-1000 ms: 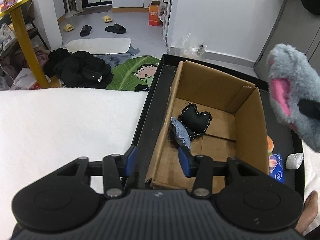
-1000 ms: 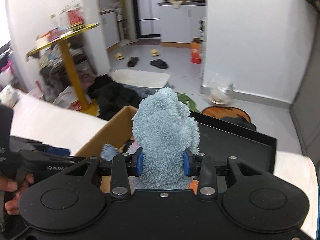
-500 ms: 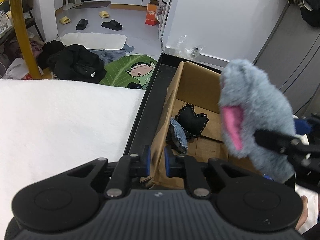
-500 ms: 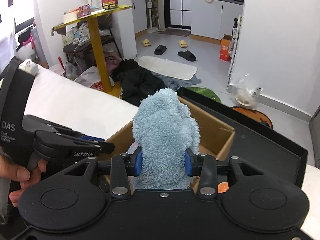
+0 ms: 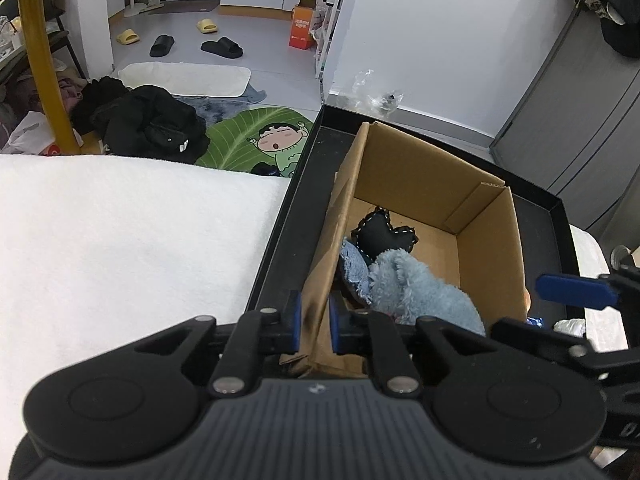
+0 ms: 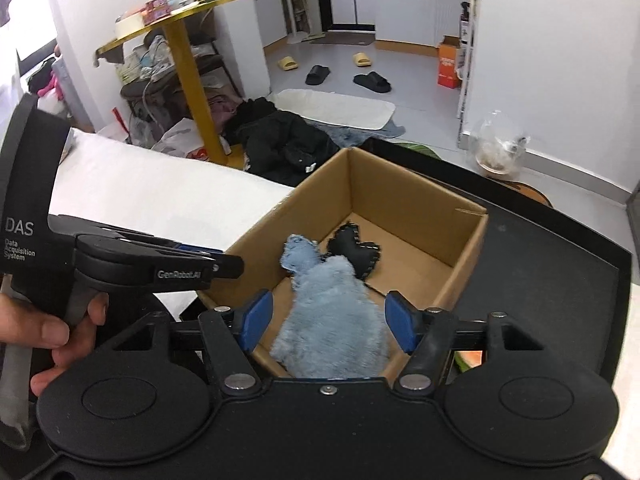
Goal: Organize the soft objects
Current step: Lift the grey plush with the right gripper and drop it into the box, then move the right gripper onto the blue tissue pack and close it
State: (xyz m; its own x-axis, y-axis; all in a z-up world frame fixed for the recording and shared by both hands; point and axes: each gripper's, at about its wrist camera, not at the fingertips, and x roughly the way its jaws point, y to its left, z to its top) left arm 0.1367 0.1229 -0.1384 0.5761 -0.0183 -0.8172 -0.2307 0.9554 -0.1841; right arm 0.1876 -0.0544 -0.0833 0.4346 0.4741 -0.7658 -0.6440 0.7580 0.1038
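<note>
The left gripper (image 5: 311,317) clamps the cardboard box (image 5: 490,240) wall; the right gripper (image 6: 326,322) opens above, pads clear of the blue plush (image 6: 334,320) inside.

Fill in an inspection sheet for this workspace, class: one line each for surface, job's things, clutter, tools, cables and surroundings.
Surface: white padded top with a black tray on it.
Job's things: cardboard box in the tray; inside it a blue plush toy, a black heart cushion and a denim piece.
Clutter: small packets in the tray beside the box.
Tools: left tool shut on the box's near wall; right tool opening, pads clear of the plush below.
Cables: nothing seen.
Surroundings: yellow table, dark clothes, slippers and a cartoon mat on the floor.
</note>
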